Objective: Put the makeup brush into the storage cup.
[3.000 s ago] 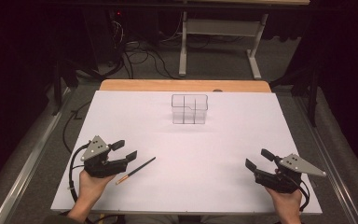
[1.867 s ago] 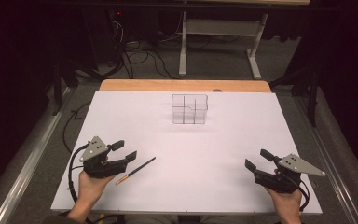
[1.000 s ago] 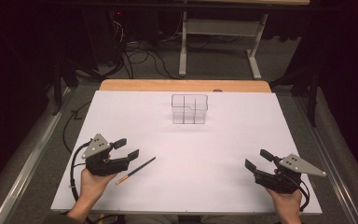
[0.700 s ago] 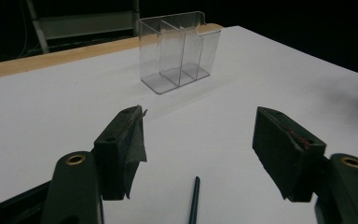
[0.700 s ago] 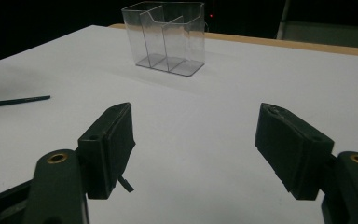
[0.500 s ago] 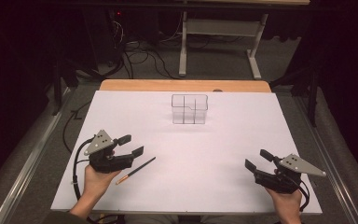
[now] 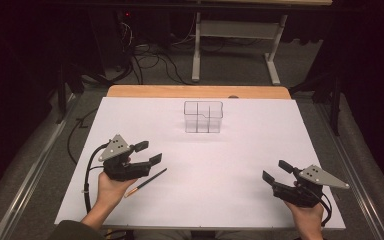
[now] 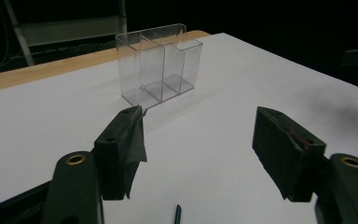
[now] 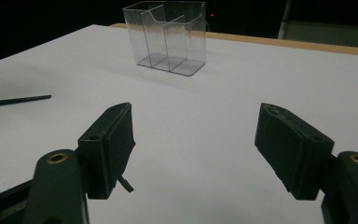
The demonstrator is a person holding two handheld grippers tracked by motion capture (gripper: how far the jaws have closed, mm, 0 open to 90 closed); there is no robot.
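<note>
Just below and beside the left tongs: the pencil (image 7: 146, 182) lay flat on the white table (image 7: 240, 165), its dark end close under the jaws and its pale end pointing back toward the person's left hand (image 7: 111, 189).
Long axis: it ran on a slant, from near the left wrist up and across toward the table's middle, roughly in line with the way the jaws pointed.
Nearer hand: the left one by far; the right hand (image 7: 306, 216) sat well apart, at the other near corner.
Left tongs (image 7: 148, 152): jaws spread wide, holding nothing; in the left gripper view just the pencil's dark tip (image 8: 177, 213) showed between them at the bottom edge.
Right tongs (image 7: 276, 171): jaws likewise spread and empty, resting low over bare table; the pencil (image 9: 15, 100) lay far off to their left.
Box: a clear plastic organiser (image 7: 203, 117) stood upright ahead of both tongs, near the far edge, well apart from each.
Contents: its compartments (image 9: 168, 37) looked empty.
Likely next need: a slight drop and a close across the pencil's shaft, judged from its position alone.
</note>
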